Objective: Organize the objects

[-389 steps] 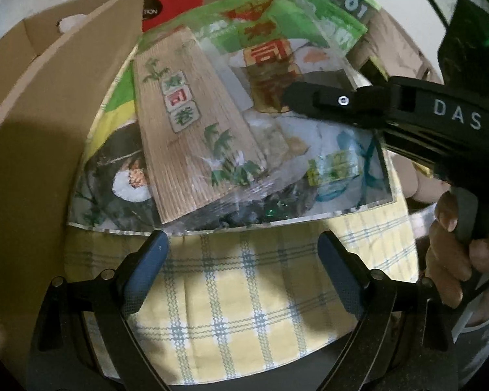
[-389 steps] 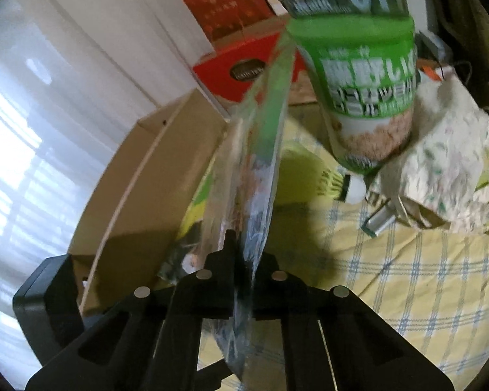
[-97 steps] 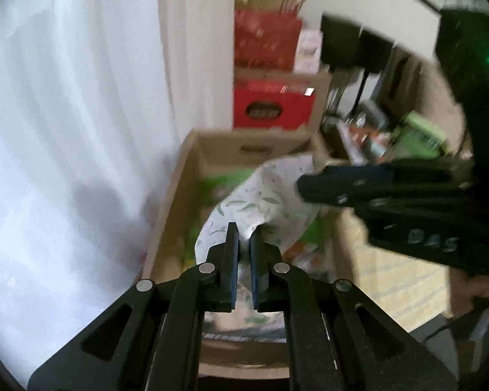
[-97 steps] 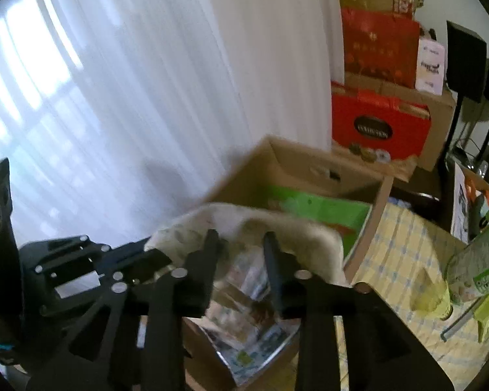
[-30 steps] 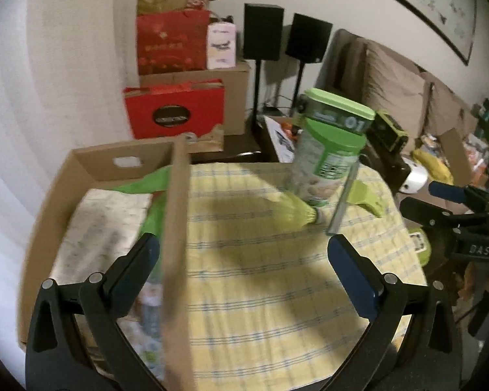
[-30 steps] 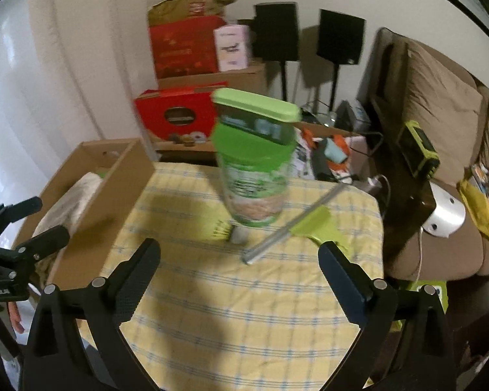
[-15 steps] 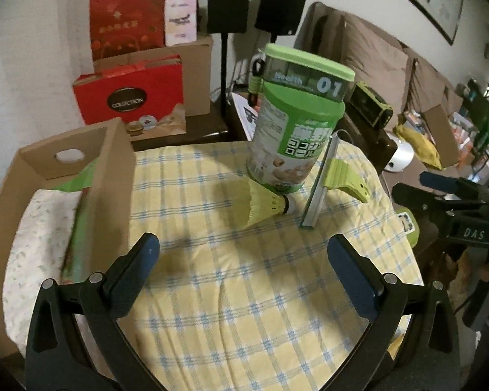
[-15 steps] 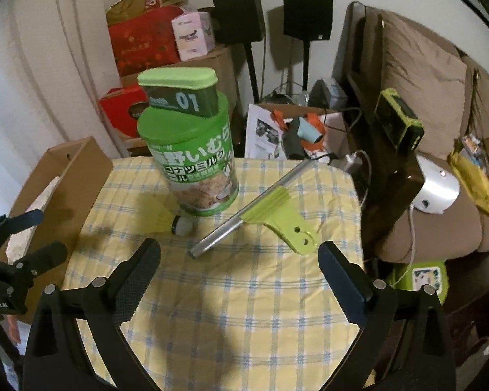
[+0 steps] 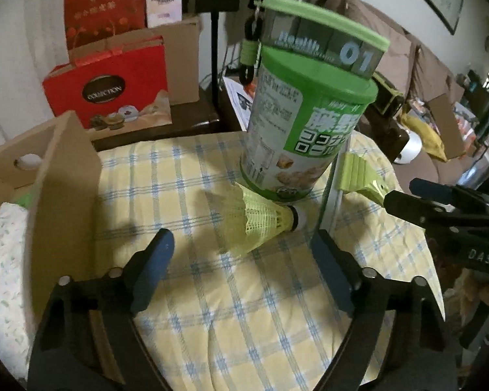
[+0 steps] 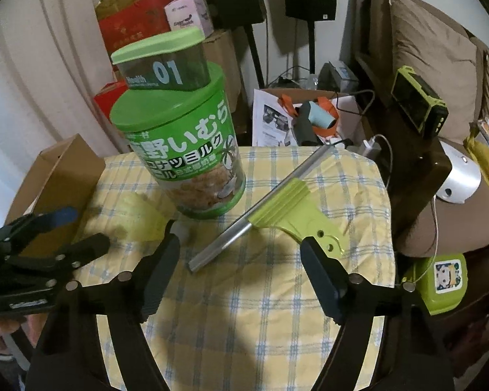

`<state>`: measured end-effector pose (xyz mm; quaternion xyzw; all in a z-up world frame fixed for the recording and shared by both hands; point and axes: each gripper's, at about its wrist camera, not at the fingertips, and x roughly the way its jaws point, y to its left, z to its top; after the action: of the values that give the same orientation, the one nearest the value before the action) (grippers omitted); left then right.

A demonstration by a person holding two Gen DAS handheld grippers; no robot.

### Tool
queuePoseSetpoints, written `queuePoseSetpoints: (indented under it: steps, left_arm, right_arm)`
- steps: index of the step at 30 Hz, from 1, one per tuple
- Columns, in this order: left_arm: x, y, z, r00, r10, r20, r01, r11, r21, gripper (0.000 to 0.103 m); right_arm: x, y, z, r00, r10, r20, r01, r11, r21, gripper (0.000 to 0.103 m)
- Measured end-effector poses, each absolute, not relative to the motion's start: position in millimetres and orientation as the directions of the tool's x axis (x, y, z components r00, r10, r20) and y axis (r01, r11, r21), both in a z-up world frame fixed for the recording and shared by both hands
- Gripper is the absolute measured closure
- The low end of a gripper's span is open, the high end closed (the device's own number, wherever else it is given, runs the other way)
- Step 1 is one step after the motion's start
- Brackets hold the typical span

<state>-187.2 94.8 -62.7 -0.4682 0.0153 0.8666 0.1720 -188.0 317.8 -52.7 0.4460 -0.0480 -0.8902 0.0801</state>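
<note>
Both tools hang over the table (image 10: pixel 244 309), which is covered in a yellow cloth with a blue-and-white check. In its own wrist view the left tool (image 9: pixel 241 254) has its two dark blue-padded fingers set apart with nothing between them; the jaws have just been closing. It sits just short of the one yellow-green mesh shuttlecock (image 9: pixel 260 221), which lies on its side with its white cork tip pointing toward the squeegee. The right tool (image 10: pixel 239 254) likewise holds its two black fingers apart on empty air, and its jaws have also just been closing.

One tall green-lidded round canister with Japanese lettering (image 10: pixel 192 159) stands upright on the table, and one smaller green-lidded dark tub marked "01" (image 10: pixel 161 62) is stacked on its lid. One squeegee with a silver bar and a lime-green plastic handle (image 10: pixel 287 208) lies flat just beside the canister, its handle end near the right tool's right finger.

One open brown cardboard box (image 9: pixel 62 176) stands at the table's left edge, with a white leaf-print cloth (image 9: pixel 3 260) inside it.
</note>
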Motion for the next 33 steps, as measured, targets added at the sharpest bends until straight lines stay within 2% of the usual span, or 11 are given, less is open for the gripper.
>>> queuePoseSetpoints:
  steps: [3,8,11,13,14,16,18,26,33]
  left_arm:
    - [-194.1,98.5,-70.9,-0.494,0.29,-0.819,-0.318,-0.938,-0.14,0.023]
    - [-202.7,103.4,-82.1,-0.472,0.307,-0.826,-0.318,-0.934,-0.165,0.039]
    - [-206.8,106.6,-87.5,-0.459,0.321,-0.828,-0.322,-0.929,-0.182,0.054]
    - [-208.4,108.6,-89.9,-0.449,0.334,-0.829,-0.325,-0.925,-0.196,0.069]
    - [-208.8,109.5,-90.8,-0.445,0.342,-0.828,-0.328,-0.922,-0.205,0.084]
    - [-207.6,109.1,-90.3,-0.447,0.364,-0.817,-0.337,-0.915,-0.224,0.087]
    - [-204.9,107.6,-88.7,-0.445,0.393,-0.805,-0.347,-0.904,-0.25,0.094]
    - [-194.7,100.1,-69.2,-0.447,0.423,-0.788,-0.355,-0.893,-0.278,0.101]
    - [-189.5,79.7,-42.4,-0.482,0.425,-0.766,-0.338,-0.897,-0.285,0.101]
  right_arm:
    - [-193.2,320.4,-56.5,-0.588,-0.188,-0.787,0.095,-0.982,0.163,0.035]
    - [-198.7,327.4,-49.9,-0.61,-0.192,-0.768,0.094,-0.981,0.171,0.036]
    - [-203.2,329.0,-51.1,-0.607,-0.183,-0.774,0.092,-0.983,0.16,0.036]
    - [-208.7,333.6,-52.5,-0.599,-0.176,-0.781,0.081,-0.984,0.16,0.036]
    - [-211.2,337.0,-51.0,-0.6,-0.177,-0.78,0.076,-0.983,0.165,0.036]
    - [-213.0,341.1,-43.5,-0.61,-0.178,-0.772,0.075,-0.983,0.167,0.036]
    - [-212.5,342.8,-31.4,-0.629,-0.183,-0.756,0.088,-0.983,0.164,0.036]
    - [-214.7,331.2,45.8,-0.701,-0.269,-0.66,0.206,-0.963,0.173,0.036]
    - [-248.2,284.0,73.1,-0.677,-0.295,-0.675,0.331,-0.94,0.079,0.036]
